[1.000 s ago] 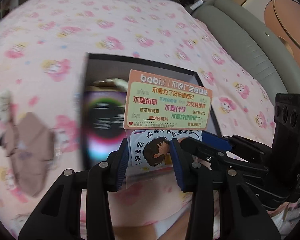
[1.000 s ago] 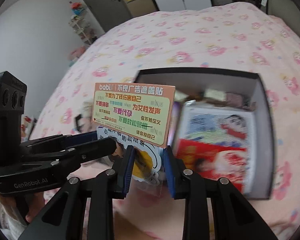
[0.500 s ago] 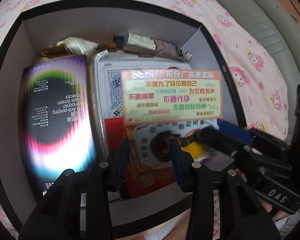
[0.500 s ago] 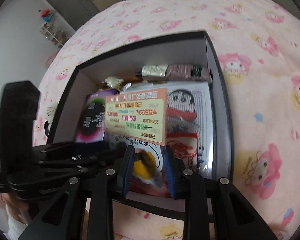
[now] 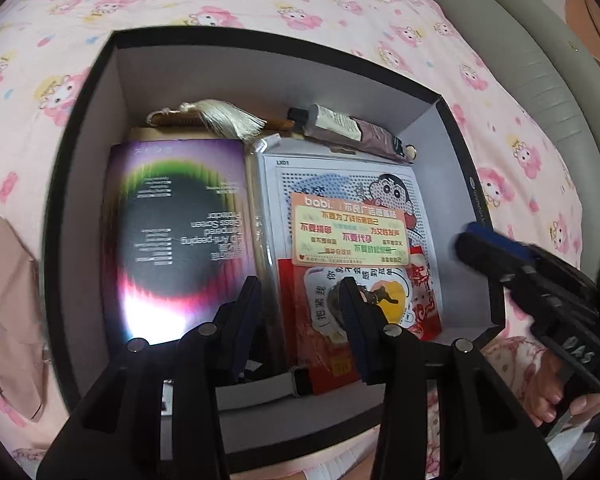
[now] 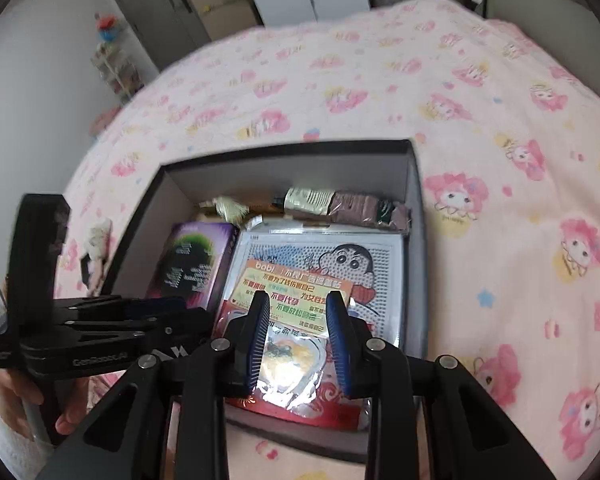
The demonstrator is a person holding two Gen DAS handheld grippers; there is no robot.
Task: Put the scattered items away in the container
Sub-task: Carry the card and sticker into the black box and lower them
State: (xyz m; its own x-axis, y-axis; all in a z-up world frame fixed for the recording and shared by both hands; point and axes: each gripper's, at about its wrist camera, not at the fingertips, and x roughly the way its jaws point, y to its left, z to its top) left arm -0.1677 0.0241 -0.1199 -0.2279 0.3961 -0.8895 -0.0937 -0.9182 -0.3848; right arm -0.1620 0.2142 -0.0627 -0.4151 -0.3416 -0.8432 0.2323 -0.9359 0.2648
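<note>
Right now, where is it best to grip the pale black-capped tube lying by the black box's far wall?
Grip the pale tube mid-body, across its narrow width, from above: it lies on its side atop other items, with the black box wall close behind.

Pink cartoon-print bedspread [image 6: 460,92], grey padded headboard [image 5: 512,60], grey door [image 6: 156,12] beyond

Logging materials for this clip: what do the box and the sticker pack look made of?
Box: likely rigid cardboard, matte black outside, plain grey inside, with crisp folded corners. Sticker pack: printed card header in a clear glossy plastic sleeve, probably; glare shows in the right wrist view.
</note>
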